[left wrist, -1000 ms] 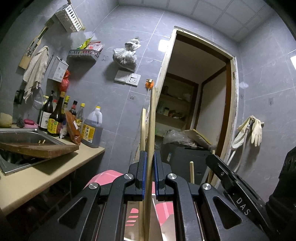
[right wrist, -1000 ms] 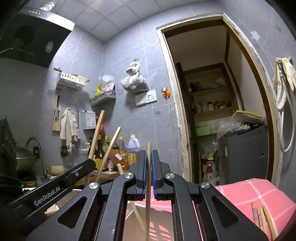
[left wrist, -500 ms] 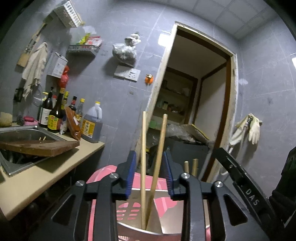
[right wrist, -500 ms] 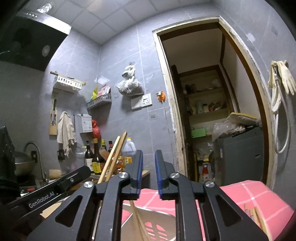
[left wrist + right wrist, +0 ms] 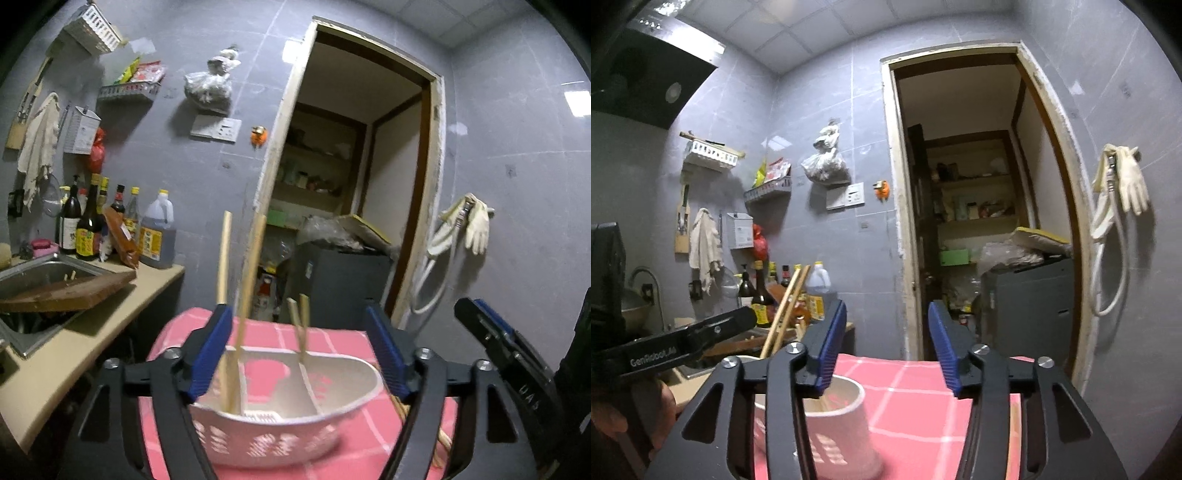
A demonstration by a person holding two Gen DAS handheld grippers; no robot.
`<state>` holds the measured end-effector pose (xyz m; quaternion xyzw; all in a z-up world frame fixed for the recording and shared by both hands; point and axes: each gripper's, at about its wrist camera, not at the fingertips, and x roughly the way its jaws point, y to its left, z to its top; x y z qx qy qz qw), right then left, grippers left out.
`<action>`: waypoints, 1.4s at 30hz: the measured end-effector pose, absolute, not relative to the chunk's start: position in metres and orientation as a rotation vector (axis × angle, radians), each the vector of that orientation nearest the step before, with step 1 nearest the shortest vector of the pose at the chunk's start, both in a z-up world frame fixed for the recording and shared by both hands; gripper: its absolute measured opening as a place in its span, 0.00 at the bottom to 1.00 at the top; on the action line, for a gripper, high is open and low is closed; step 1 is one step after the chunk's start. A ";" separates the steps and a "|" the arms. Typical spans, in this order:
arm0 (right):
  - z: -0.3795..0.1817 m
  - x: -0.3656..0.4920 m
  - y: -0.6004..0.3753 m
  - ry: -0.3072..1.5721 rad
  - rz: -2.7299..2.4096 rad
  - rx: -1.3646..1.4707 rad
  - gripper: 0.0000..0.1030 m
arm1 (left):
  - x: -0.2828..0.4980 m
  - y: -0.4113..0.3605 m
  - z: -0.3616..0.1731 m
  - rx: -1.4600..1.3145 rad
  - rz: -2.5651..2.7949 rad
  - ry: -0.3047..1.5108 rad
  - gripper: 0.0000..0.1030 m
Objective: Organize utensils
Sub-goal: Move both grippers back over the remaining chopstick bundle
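1. Since a second ago both grippers have let go: each was clamped on a chopstick, and now the sticks stand in the holder while both tools have pulled back and up a little.
2. Left gripper [image 5: 301, 354]: jaws opening, wide apart, gripping nothing; two chopsticks [image 5: 246, 273] lean free in the holder's left compartment, near the left pad.
3. Right gripper [image 5: 886, 347]: jaws opening, nothing between them.
4. Holder [image 5: 280, 439]: white slotted plastic with inner dividers. A second, shorter pair of sticks [image 5: 299, 325] stands at the right divider.
5. Step in hand, as I read it: release after dropping sticks in, now backing off.
6. Next move likely calls for picking up the loose chopsticks [image 5: 441, 439] lying on the cloth right of the holder: come in low, close on one stick, avoid knocking the light holder.
7. Surface: pink checked cloth [image 5: 923, 402], looks soft, holder could slide.
8. Room: grey tiled kitchen, counter [image 5: 44, 365] with sink and bottles [image 5: 86, 229] on the left, open doorway [image 5: 975, 206] to a pantry, gloves [image 5: 1132, 177] hung on the right.
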<state>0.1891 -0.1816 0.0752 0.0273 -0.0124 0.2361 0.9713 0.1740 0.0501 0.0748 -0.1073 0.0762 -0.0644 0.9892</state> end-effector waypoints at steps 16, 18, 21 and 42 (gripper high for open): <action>0.072 0.177 -0.270 0.089 0.320 -0.017 1.00 | 0.161 -0.030 0.056 -0.112 -0.225 0.264 0.98; 0.066 0.182 -0.279 0.134 0.311 -0.026 1.00 | 0.163 -0.039 0.050 -0.095 -0.235 0.289 0.98; 0.055 0.189 -0.290 0.202 0.298 -0.035 1.00 | 0.168 -0.056 0.039 -0.061 -0.251 0.331 0.98; -0.028 0.256 -0.306 0.763 0.370 -0.084 0.59 | 0.250 -0.113 -0.029 0.018 -0.342 0.711 0.59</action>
